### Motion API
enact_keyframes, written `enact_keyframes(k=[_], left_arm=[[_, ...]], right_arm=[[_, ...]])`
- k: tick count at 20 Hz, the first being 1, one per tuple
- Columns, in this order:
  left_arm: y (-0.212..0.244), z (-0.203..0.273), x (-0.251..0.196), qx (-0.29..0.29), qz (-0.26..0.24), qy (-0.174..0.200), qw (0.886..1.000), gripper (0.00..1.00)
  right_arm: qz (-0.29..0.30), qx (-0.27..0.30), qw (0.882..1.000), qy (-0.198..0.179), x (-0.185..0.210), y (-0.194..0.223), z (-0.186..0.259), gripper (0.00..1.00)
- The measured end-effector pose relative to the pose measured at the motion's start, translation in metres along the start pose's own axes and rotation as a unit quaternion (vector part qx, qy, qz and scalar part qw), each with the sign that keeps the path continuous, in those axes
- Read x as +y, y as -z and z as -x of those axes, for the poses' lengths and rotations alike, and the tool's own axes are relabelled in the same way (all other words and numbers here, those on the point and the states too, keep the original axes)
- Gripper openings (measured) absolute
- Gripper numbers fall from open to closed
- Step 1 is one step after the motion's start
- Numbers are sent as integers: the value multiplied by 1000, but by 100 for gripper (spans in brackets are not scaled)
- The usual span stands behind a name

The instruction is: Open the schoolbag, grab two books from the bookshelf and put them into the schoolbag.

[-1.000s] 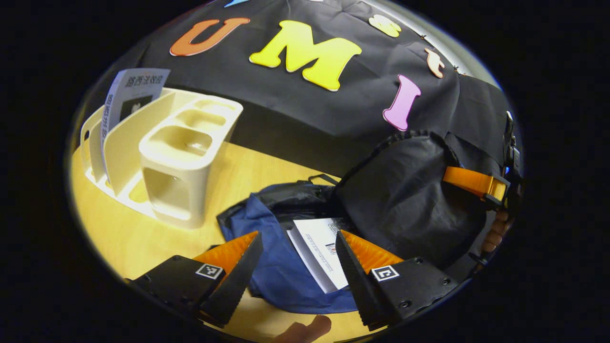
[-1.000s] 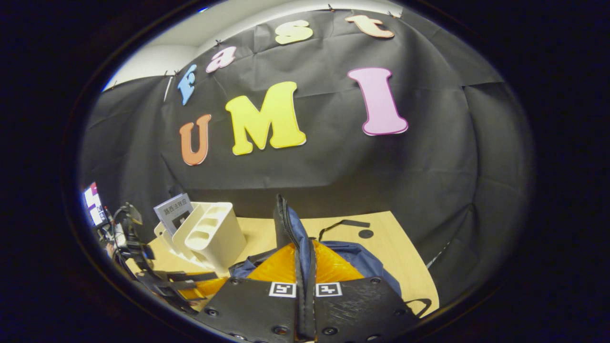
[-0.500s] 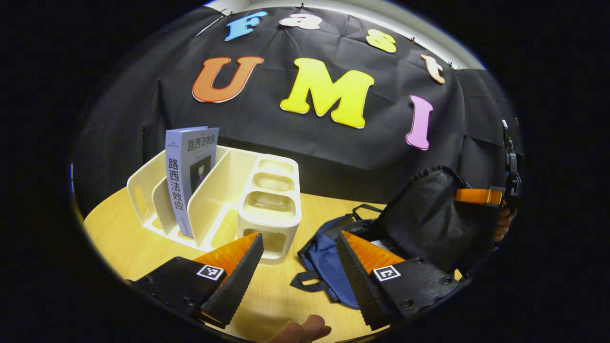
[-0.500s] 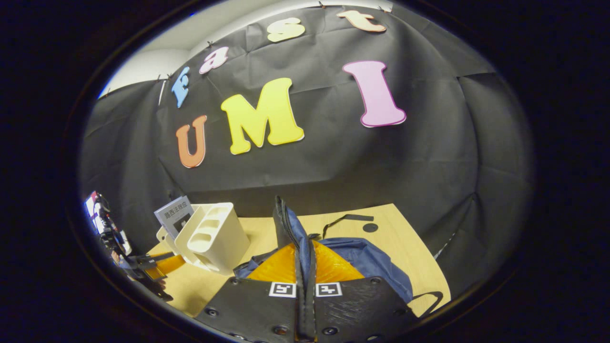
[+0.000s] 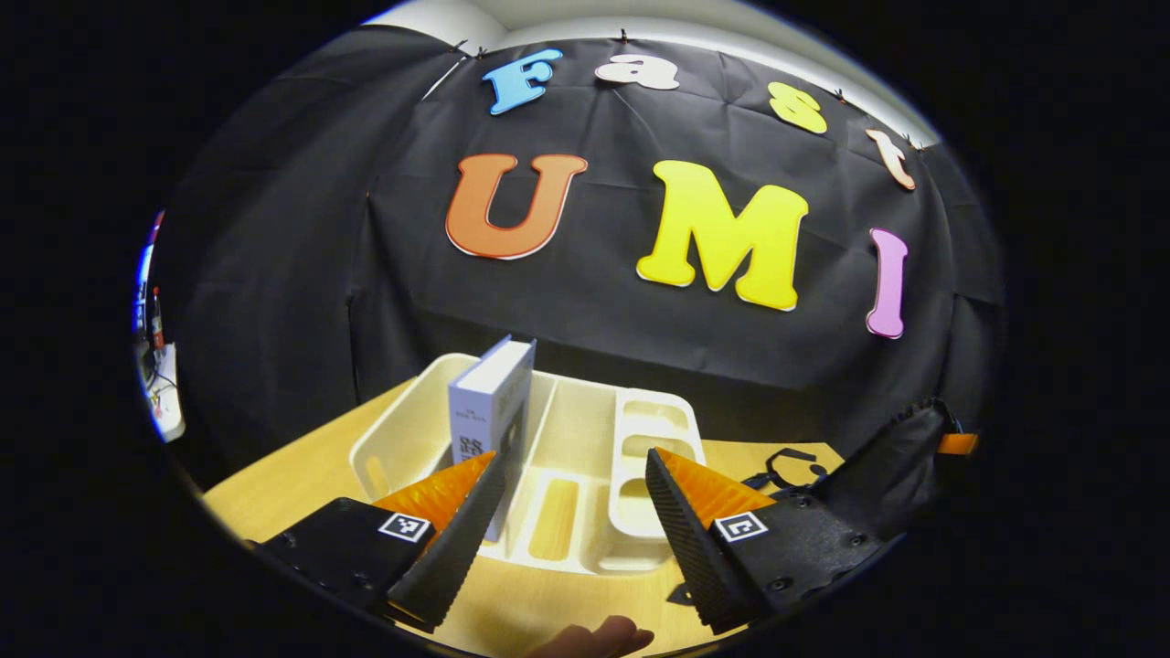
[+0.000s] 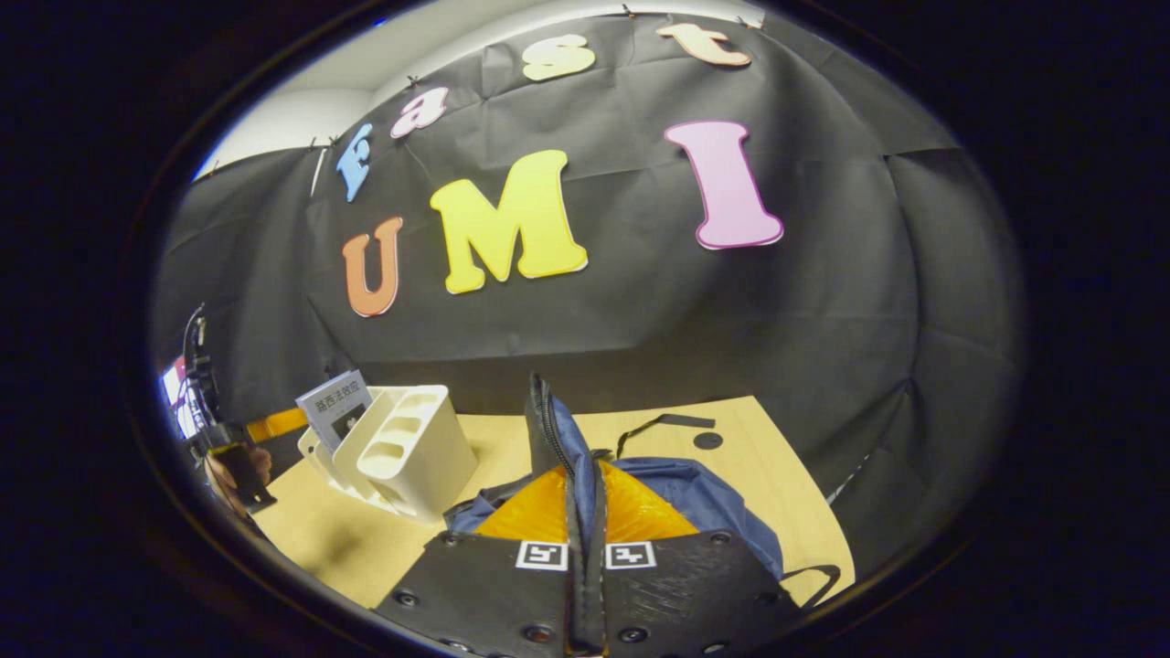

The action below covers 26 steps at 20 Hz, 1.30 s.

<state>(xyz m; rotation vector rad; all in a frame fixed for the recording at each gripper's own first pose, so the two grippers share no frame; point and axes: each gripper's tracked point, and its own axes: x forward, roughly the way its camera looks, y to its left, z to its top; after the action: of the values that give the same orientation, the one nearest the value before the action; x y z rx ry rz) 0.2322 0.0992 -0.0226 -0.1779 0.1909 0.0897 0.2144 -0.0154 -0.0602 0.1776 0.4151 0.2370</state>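
Up front, left gripper (image 5: 574, 480) jaws spread facing book (image 5: 489, 411) in bookshelf (image 5: 585, 457); right gripper (image 6: 585, 493) jaws pinching schoolbag (image 6: 695, 503) flap

Left gripper view: shelf (image 5: 585, 475) on table (image 5: 302, 466), ahead of spread fingers (image 5: 457, 539). Book (image 5: 489, 411) upright in shelf's left slot, just behind left finger. Bag flap (image 5: 900, 466) at right, beside shelf.

Right gripper view: bag (image 6: 695, 498) on table (image 6: 786, 493), centre, edge pinched between fingers (image 6: 539, 507). Shelf (image 6: 402, 457) left of bag, book (image 6: 336, 407) in its far-left slot. Left gripper (image 6: 228, 448) at far left, beyond shelf.
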Motion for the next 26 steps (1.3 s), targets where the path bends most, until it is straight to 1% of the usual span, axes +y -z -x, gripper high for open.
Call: enact_keyframes(k=[2,4,5,7,9,12,13,14,15,16,17,18,20,22,23,26], left_arm=[[-20,-13,16,1,-11,-9,1000,96],[-31,-31,27,18,-29,-17,999,96],[-37,-42,29,22,-45,-19,999,96],[-48,-62,41,29,-85,-39,995,95],[-58,-78,41,38,-120,-36,991,93],[-47,-111,43,88,-135,-44,986,92],[-41,-121,40,106,-143,-33,983,92],[-39,-127,44,117,-158,-38,980,92],[-34,-134,47,135,-179,-36,974,94],[-23,-138,47,162,-193,-24,967,91],[-14,-145,51,186,-205,-28,961,90],[-6,-149,52,207,-212,-22,955,88],[-3,-153,53,218,-219,-22,951,82],[1,-154,52,233,-220,-20,947,80],[3,-154,51,241,-222,-19,945,75],[11,-151,53,260,-233,-23,937,72]], right_arm=[[-2,-1,1000,-7,3,1,0,0],[0,0,1000,-21,7,4,0,0],[-1,0,1000,-28,10,4,0,0],[-1,3,999,-35,12,6,0,0],[-1,3,999,-45,17,4,1,0],[5,0,999,-49,18,4,4,0],[6,0,999,-51,19,5,5,0],[7,-1,999,-50,19,6,5,1],[8,-2,999,-49,18,7,6,0],[8,-2,999,-48,18,7,6,0],[7,-4,999,-47,17,7,6,0],[7,-5,999,-46,16,7,6,0],[-2,-2,999,-48,17,10,5,1],[-4,-2,999,-43,14,10,4,0],[-2,-3,999,-42,14,11,5,1],[-1,-6,999,-41,14,12,7,1]])
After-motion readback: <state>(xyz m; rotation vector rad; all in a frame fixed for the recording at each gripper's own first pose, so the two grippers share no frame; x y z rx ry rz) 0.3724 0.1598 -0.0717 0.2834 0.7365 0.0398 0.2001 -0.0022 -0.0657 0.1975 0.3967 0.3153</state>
